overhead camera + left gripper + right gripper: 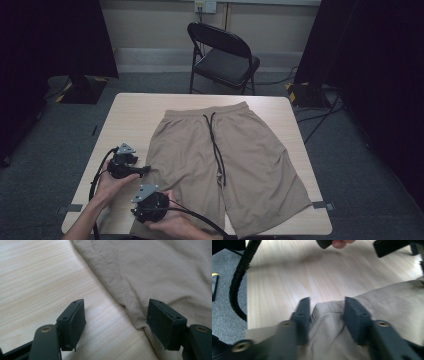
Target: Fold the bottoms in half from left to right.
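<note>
Beige shorts [240,155] with a black drawstring [216,145] lie flat on the wooden table [135,115], waistband at the far side. My left gripper [145,170] rests at the outer edge of the left leg. In the left gripper view it [116,302] is open wide, its right jaw against the seam edge of the shorts [162,270]. My right gripper [149,200] is at that leg's hem corner. In the right gripper view its jaws [327,300] stand partly apart around the bunched hem corner of the shorts [327,312], and its left jaw is blurred.
A black folding chair [225,55] stands beyond the table's far edge. A black ribbed cable [237,285] hangs past the table's edge over grey carpet. The other hand and its jaw [387,247] show at the top of the right gripper view. Bare wood lies left of the shorts.
</note>
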The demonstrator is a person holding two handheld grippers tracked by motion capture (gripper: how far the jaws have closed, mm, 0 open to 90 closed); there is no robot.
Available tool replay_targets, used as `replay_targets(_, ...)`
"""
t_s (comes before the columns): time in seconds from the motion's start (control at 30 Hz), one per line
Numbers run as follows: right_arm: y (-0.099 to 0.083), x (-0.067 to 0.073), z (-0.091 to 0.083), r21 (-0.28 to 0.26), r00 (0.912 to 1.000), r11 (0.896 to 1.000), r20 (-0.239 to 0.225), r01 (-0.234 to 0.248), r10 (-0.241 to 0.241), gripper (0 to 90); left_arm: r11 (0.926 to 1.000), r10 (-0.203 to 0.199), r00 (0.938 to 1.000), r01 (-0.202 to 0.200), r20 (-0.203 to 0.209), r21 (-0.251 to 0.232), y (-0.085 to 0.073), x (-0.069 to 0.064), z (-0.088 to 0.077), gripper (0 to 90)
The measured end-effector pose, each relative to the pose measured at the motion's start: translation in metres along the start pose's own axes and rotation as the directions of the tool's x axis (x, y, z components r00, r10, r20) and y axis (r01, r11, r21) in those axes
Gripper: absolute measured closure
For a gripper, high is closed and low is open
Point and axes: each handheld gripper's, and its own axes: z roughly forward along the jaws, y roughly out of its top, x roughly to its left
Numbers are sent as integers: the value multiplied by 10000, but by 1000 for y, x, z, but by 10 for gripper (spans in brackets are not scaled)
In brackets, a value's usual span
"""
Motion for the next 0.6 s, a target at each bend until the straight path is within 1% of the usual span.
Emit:
replay_targets(0.03,0,-2,-1,7,10000,10000,15,-7,7,665,10000,3,10000,-3,9,-12,0,0,0,304)
replay_targets(0.07,0,-2,-1,7,10000,10000,15,-7,7,665,10000,3,10000,-3,9,-12,0,0,0,303)
replay_targets(0.1,0,-5,-2,27,9999,9999,27,-100,100,752,10000,-5,10000,5,27,-13,0,1,0,303)
replay_targets(0.13,0,-7,-2,36,9998,9998,21,-175,175,795,10000,-9,10000,9,35,-17,0,1,0,302)
replay_targets(0.17,-1,-10,-2,-15,9995,9995,21,-316,316,830,10000,-26,10000,26,42,-22,0,1,0,302)
replay_targets(0.2,-2,-11,-2,-52,9992,9992,-33,-400,400,857,10000,-52,10000,52,60,-33,0,1,0,301)
replay_targets(0.23,-2,-14,-3,-33,9982,9983,-139,-589,589,876,10000,-66,9999,67,81,-44,0,1,0,299)
replay_targets(0.27,-2,-14,-3,-33,9982,9983,-139,-589,589,876,10000,-66,9999,67,81,-44,0,1,0,299)
replay_targets(0.3,-2,-16,-3,-6,9959,9963,-302,-854,854,884,10000,-70,9999,71,116,-67,0,2,0,299)
replay_targets(0.37,-2,-18,-5,84,9933,9944,-479,-1051,1054,896,10000,-62,9999,63,108,-65,0,2,0,299)
replay_targets(0.5,-2,-18,-6,129,9929,9947,-593,-1024,1030,898,10000,-48,9998,48,172,-37,0,3,-1,294)
replay_targets(0.53,-2,-18,-7,99,9928,9951,-674,-982,987,898,9999,-117,9996,116,254,12,0,4,-1,288)
replay_targets(0.57,0,-19,-13,-104,9909,9949,-909,-1008,995,899,9990,-452,9982,449,383,76,0,7,-3,284)
replay_targets(0.6,0,-19,-13,-104,9909,9949,-909,-1008,995,899,9990,-452,9982,449,383,76,0,7,-3,285)
